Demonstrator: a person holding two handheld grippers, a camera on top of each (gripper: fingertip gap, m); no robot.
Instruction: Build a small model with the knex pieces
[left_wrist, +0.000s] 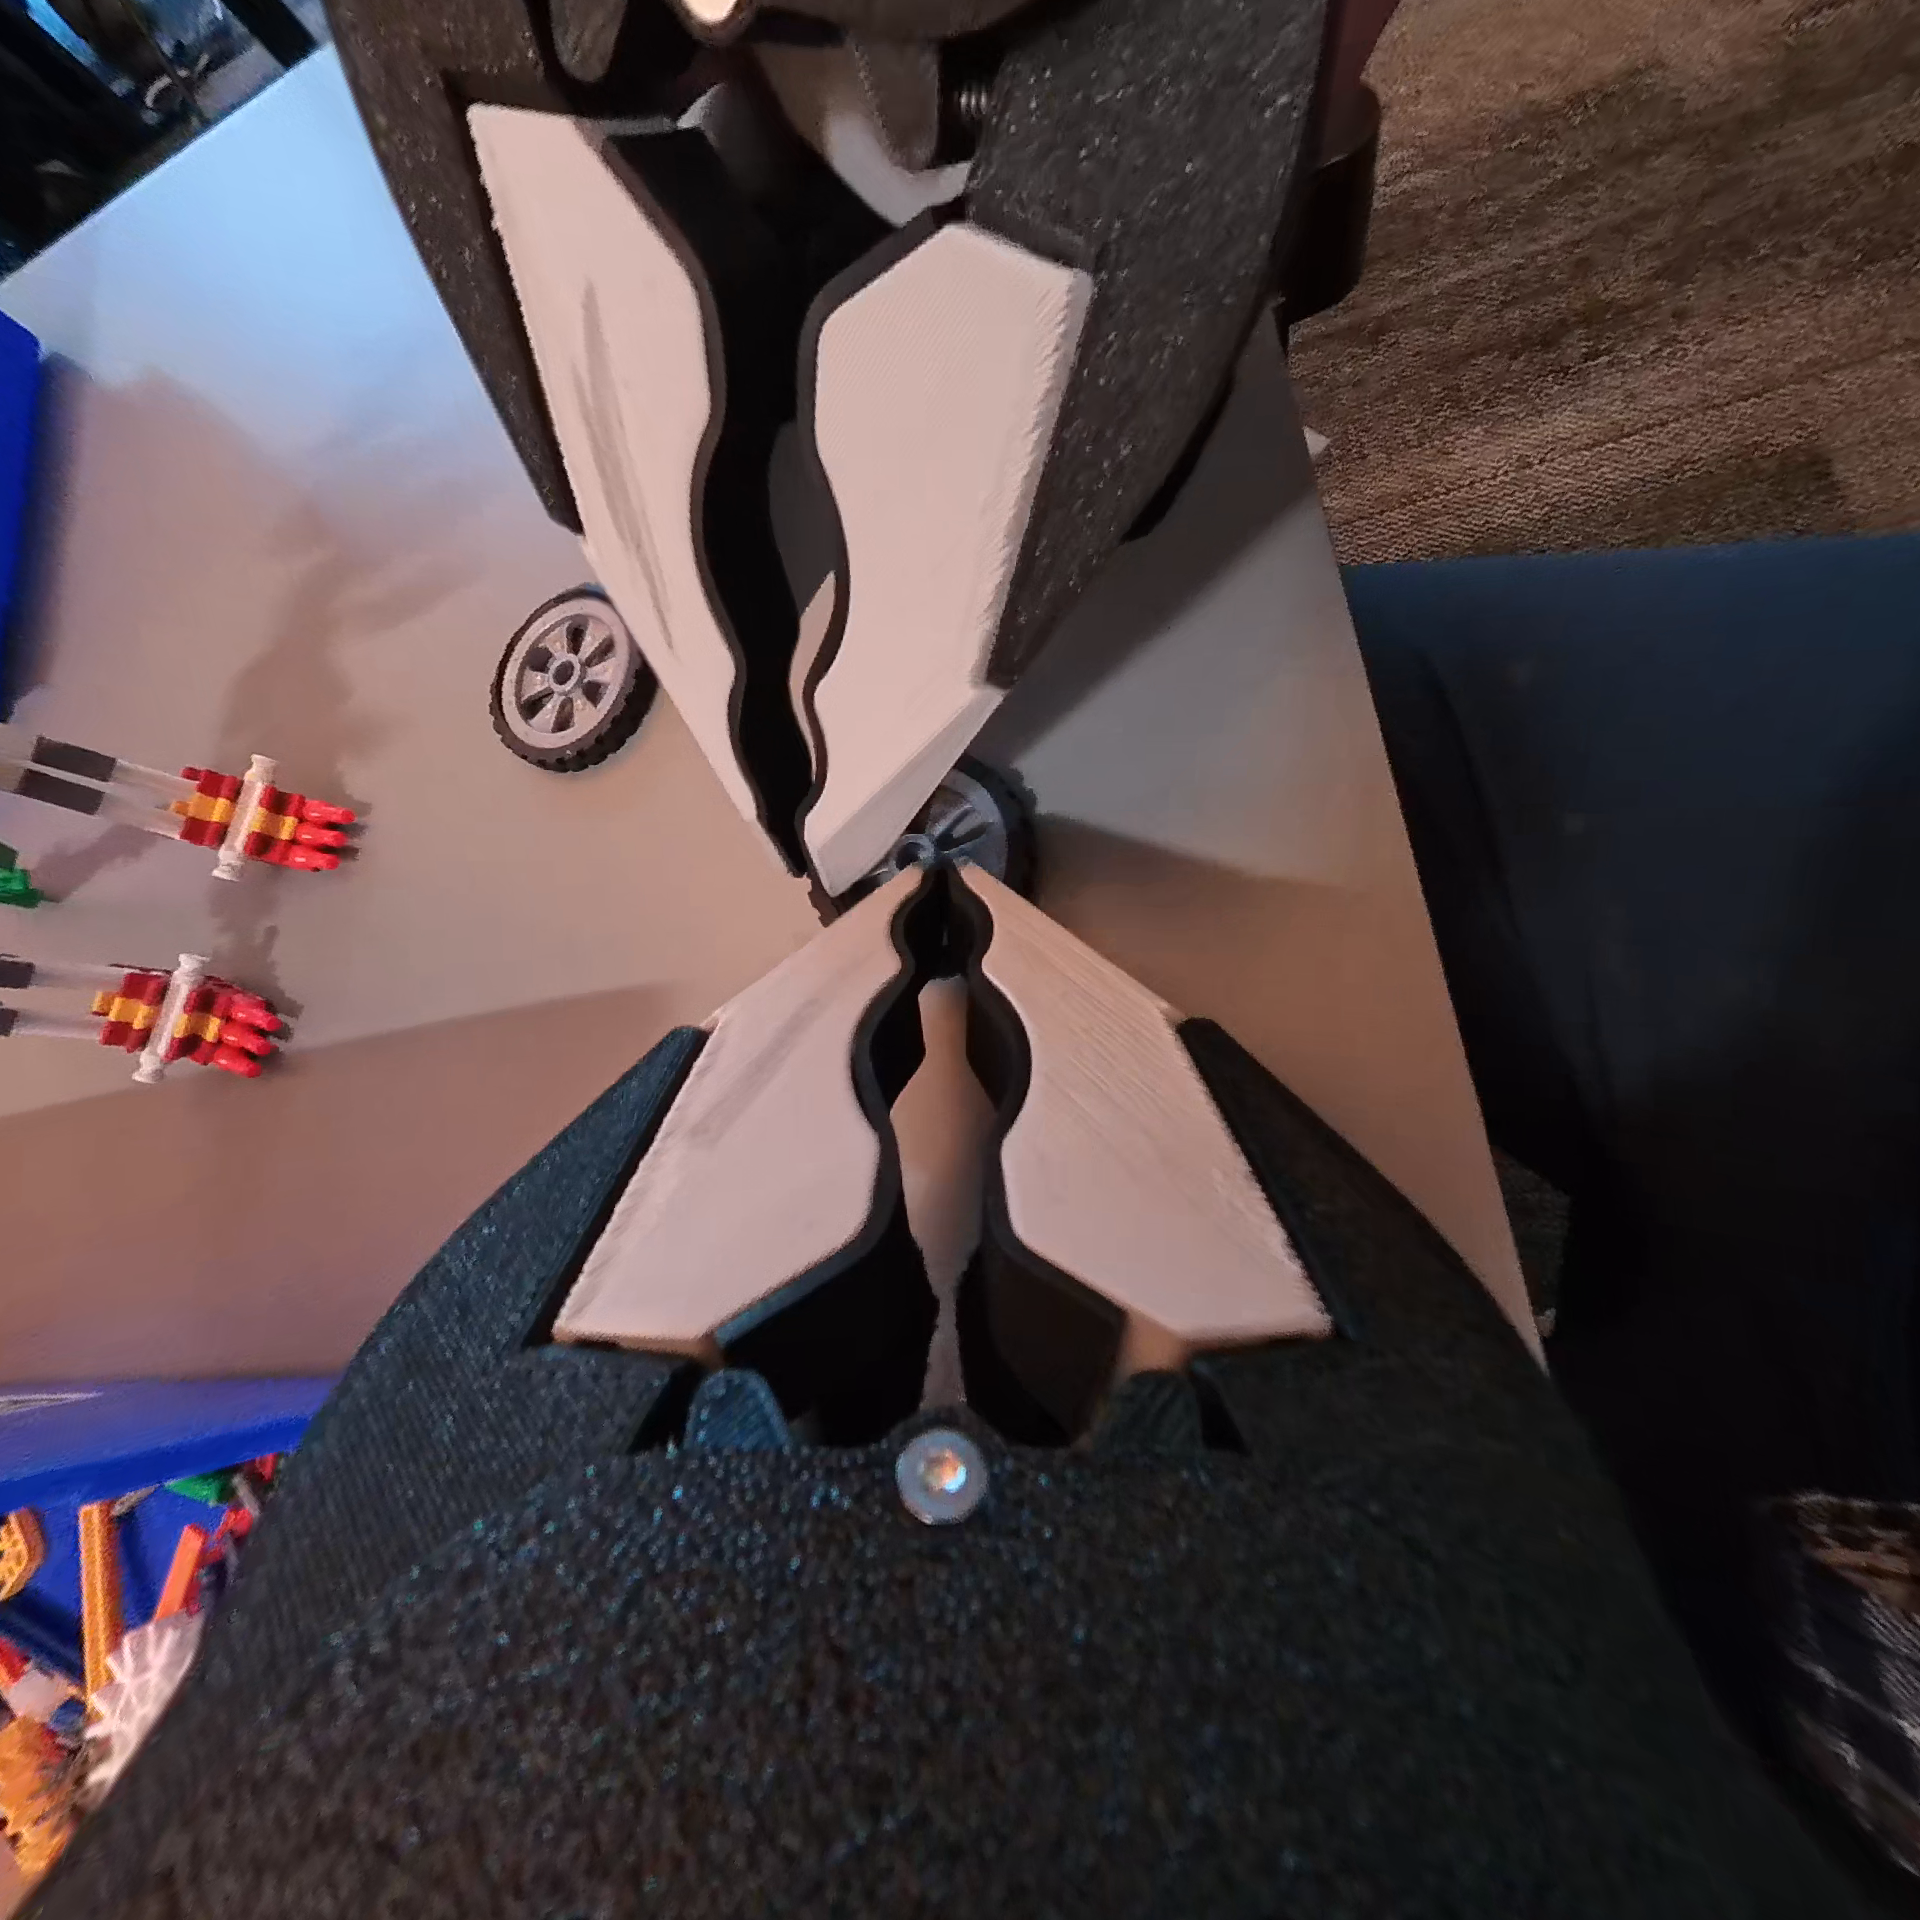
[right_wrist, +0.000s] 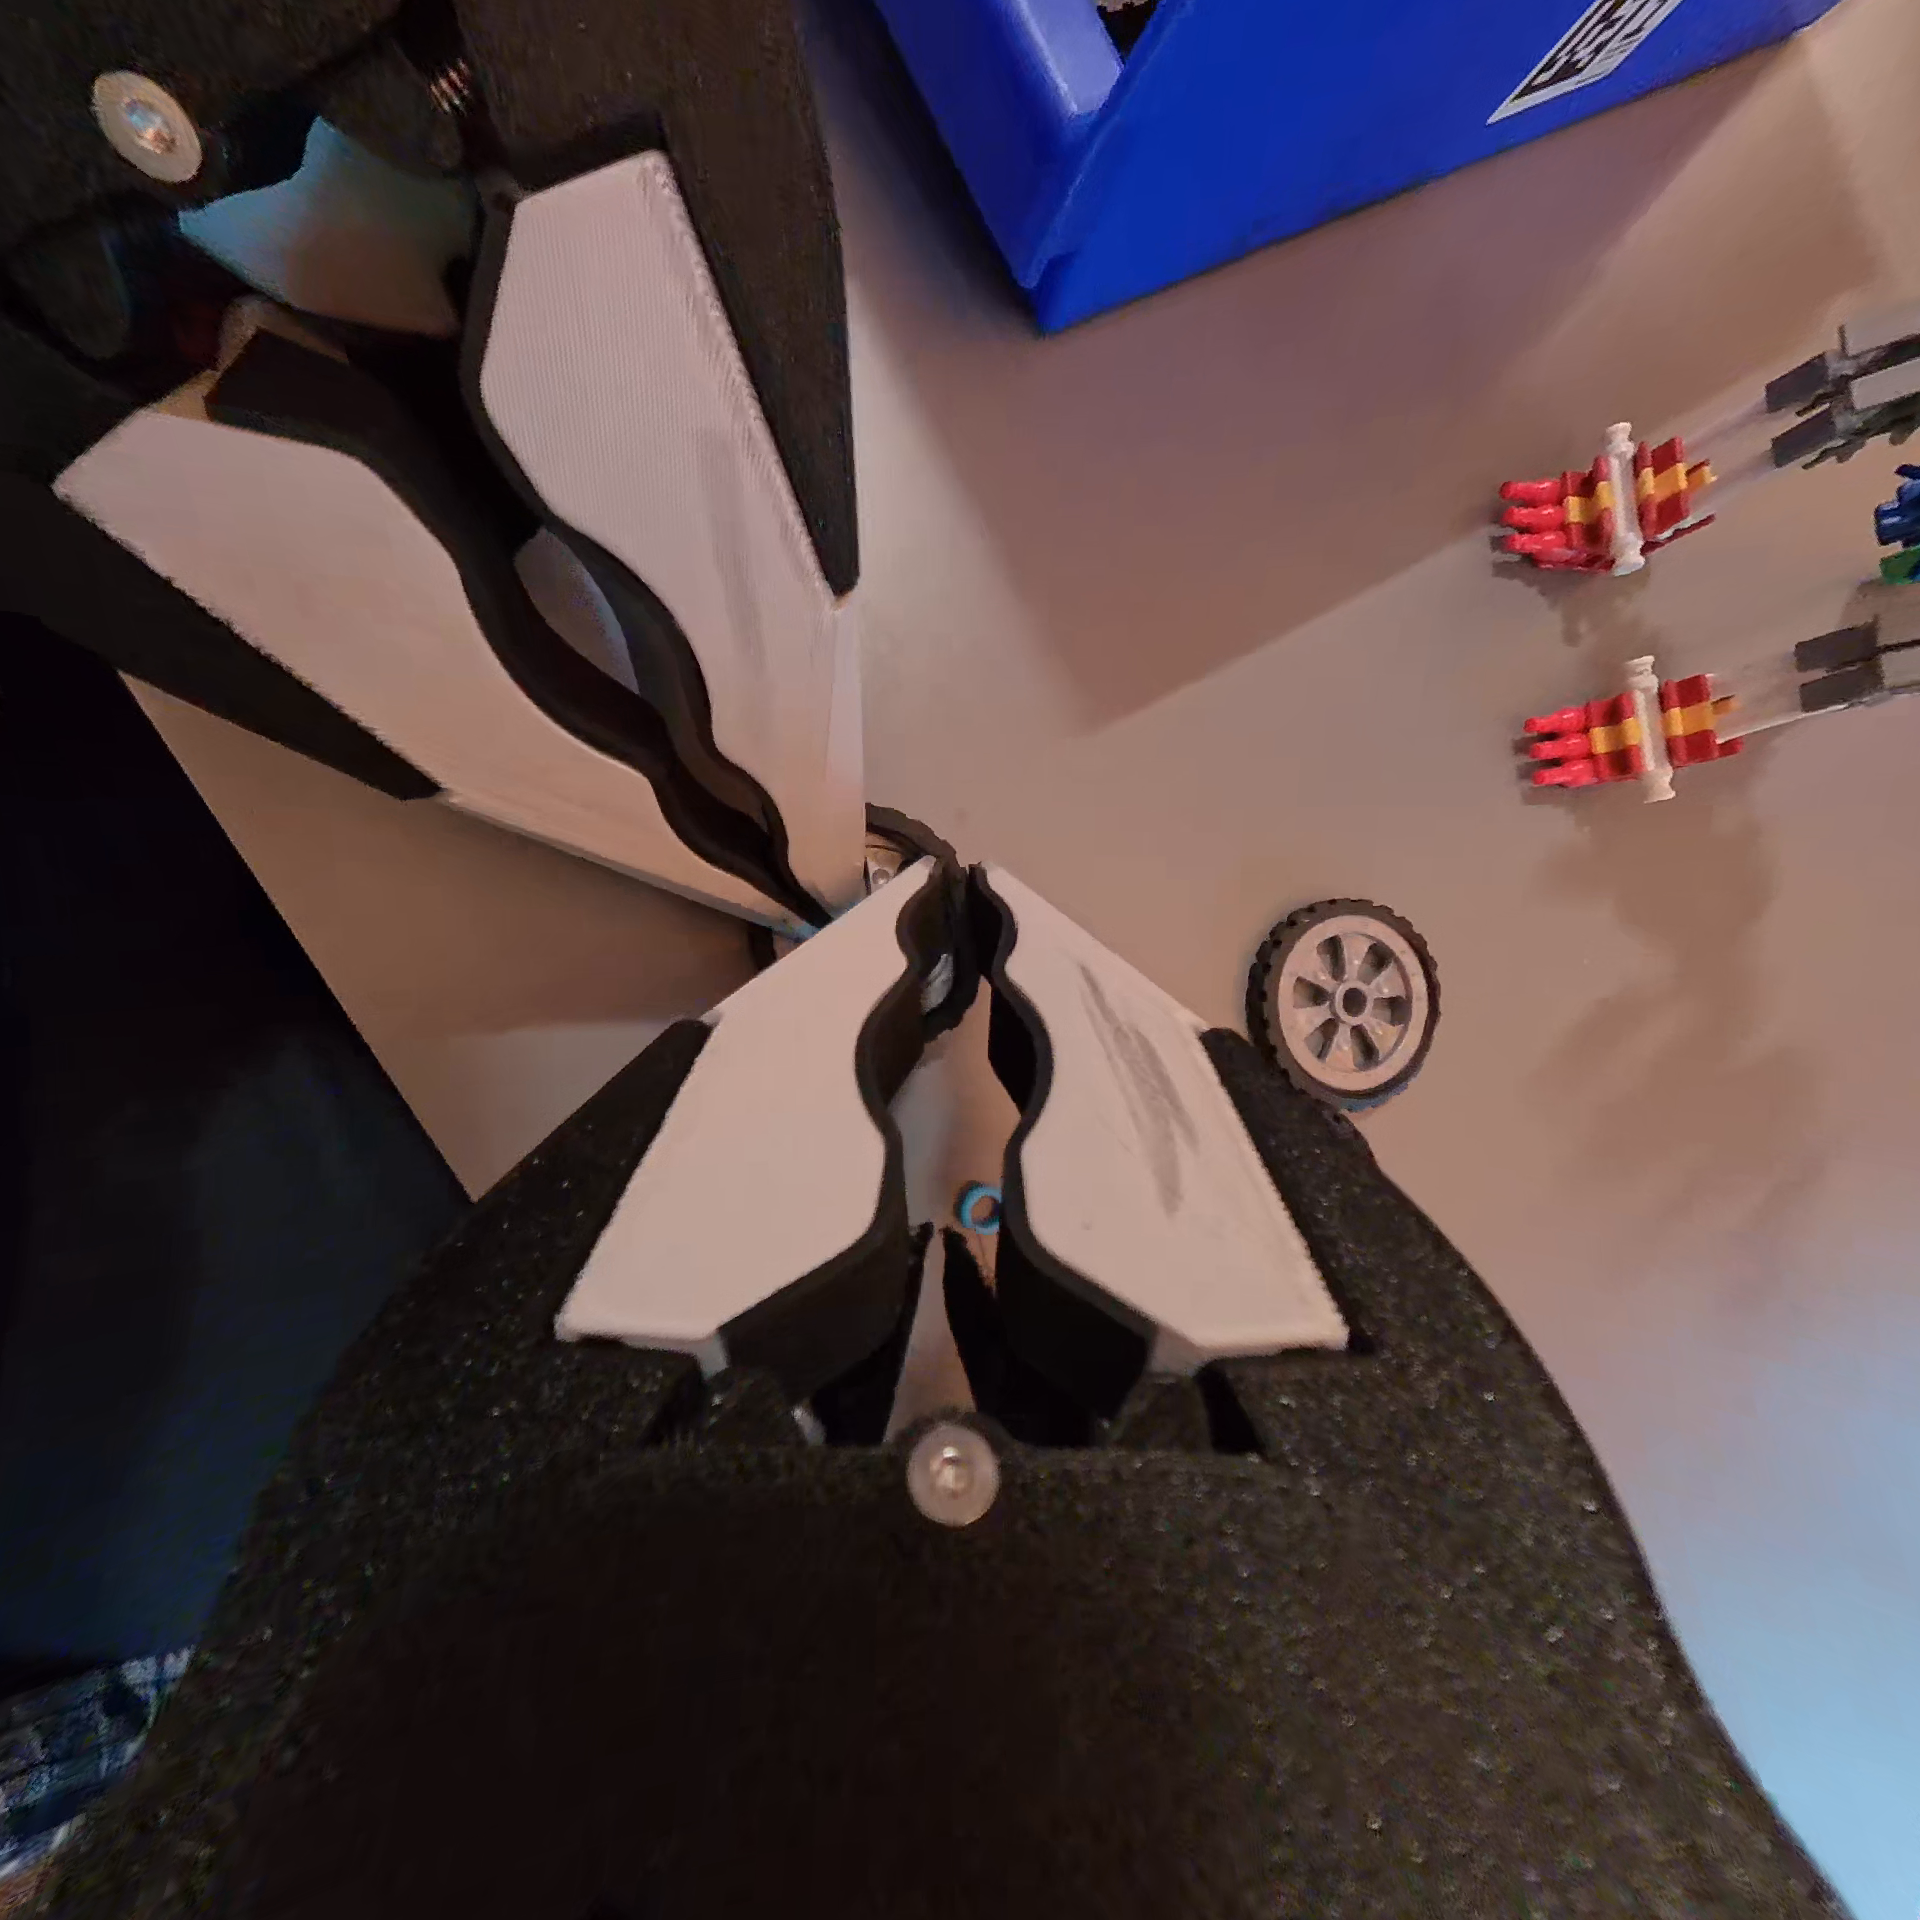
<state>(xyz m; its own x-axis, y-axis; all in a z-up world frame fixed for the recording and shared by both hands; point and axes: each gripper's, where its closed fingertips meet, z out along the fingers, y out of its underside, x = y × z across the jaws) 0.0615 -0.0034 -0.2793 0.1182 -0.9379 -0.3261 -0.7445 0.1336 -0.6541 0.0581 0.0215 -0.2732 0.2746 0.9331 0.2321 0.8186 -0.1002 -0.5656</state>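
My left claw (left_wrist: 940, 883) and my right claw (right_wrist: 961, 878) meet tip to tip over the table (left_wrist: 436, 582), close to its near edge. A small wheel (left_wrist: 971, 821) with a black tire and grey spokes sits right where the tips meet. Both claws are nearly closed, with only a thin gap at the tips. Each one looks pinched on the small wheel, but the tips hide most of it, so I cannot tell for sure.

A second wheel (right_wrist: 1348, 1006) lies flat on the table, just beside my right claw. Nothing touches it. A tiny blue ring (right_wrist: 977, 1208) lies on the table under my right claw.

Farther off, two red and yellow block bundles (right_wrist: 1605, 501) (right_wrist: 1631, 727) lie side by side, each with a white rod across it. A blue bin (right_wrist: 1247, 156) stands at the far side. Another blue bin (left_wrist: 114, 1538) near my left claw holds lots of bright toy pieces.
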